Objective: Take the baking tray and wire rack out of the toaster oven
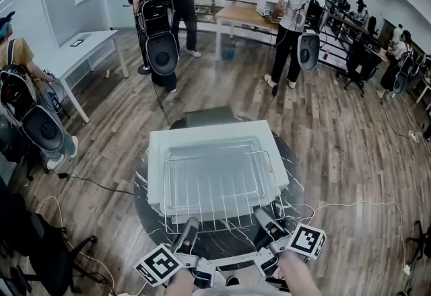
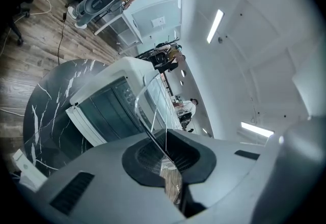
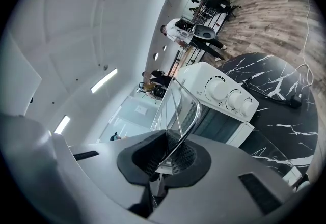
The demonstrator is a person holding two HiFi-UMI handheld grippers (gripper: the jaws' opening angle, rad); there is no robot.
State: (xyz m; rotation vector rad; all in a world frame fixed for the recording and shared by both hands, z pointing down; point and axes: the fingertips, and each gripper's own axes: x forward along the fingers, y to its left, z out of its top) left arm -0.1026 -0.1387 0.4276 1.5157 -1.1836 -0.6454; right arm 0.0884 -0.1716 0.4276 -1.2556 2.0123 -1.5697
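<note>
A white toaster oven [image 1: 156, 153] stands on a round black marble table [image 1: 222, 242]. The wire rack [image 1: 215, 188] hangs level just over the oven's top, its near edge sticking out toward me. My left gripper [image 1: 190, 225] is shut on the rack's near left rim wire, and my right gripper [image 1: 264, 215] is shut on the near right rim. What looks like a shallow baking tray [image 1: 259, 145] lies on the oven's top under the rack. In the left gripper view the rack [image 2: 153, 100] runs from the gripper [image 2: 166, 165] over the oven [image 2: 102, 108]. The right gripper view shows the rack [image 3: 182, 111], gripper [image 3: 163, 165] and oven knobs [image 3: 219, 88].
A black cable [image 3: 275, 96] lies on the table to the oven's right. A dark seat [image 1: 210, 115] stands just behind the table. Several people with gear stand on the wooden floor beyond, among white tables [image 1: 87, 46] and a wooden desk [image 1: 242, 13].
</note>
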